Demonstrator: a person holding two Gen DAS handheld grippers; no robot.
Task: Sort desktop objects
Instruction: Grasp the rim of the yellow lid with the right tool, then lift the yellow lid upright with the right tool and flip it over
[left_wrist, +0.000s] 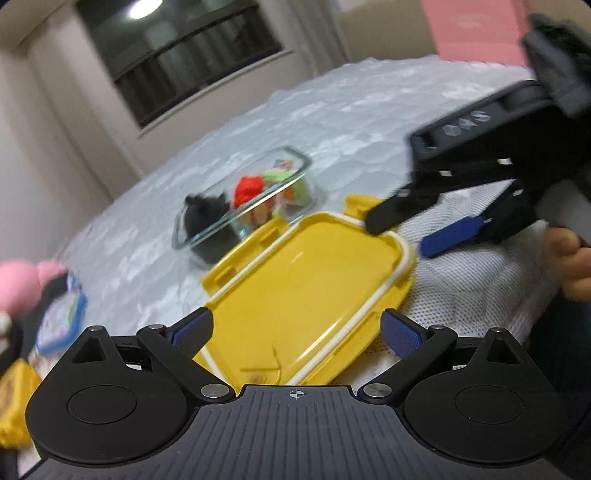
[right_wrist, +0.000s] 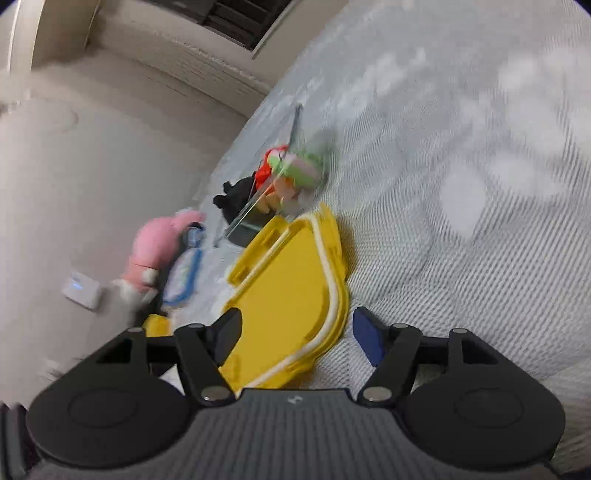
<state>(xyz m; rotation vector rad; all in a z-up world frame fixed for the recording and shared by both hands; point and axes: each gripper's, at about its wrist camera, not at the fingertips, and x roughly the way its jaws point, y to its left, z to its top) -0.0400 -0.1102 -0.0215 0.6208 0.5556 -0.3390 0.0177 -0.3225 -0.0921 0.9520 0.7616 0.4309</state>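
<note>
Lid (left_wrist: 310, 291) lies between both spread tools, left tool (left_wrist: 295, 332) straddling its near edge, right tool (left_wrist: 399, 232) its far corner, container (left_wrist: 243, 201) just beyond.

Just ahead of the black left gripper (left_wrist: 295, 332), with its blue pads (left_wrist: 194, 330), lies a bright yellow lid (left_wrist: 306, 291) edged by a white seal, on a pale grey-white cloth (left_wrist: 332, 122) of fine woven mesh with whiter blotches. Beyond the lid a clear glass box (left_wrist: 243, 206) shows red, light green, orange and black things inside. Off to the left sit a pink plush (right_wrist: 155, 243) and a blue-rimmed case (right_wrist: 183, 277); the right gripper (left_wrist: 400, 232) is black too, one finger blue.
</note>
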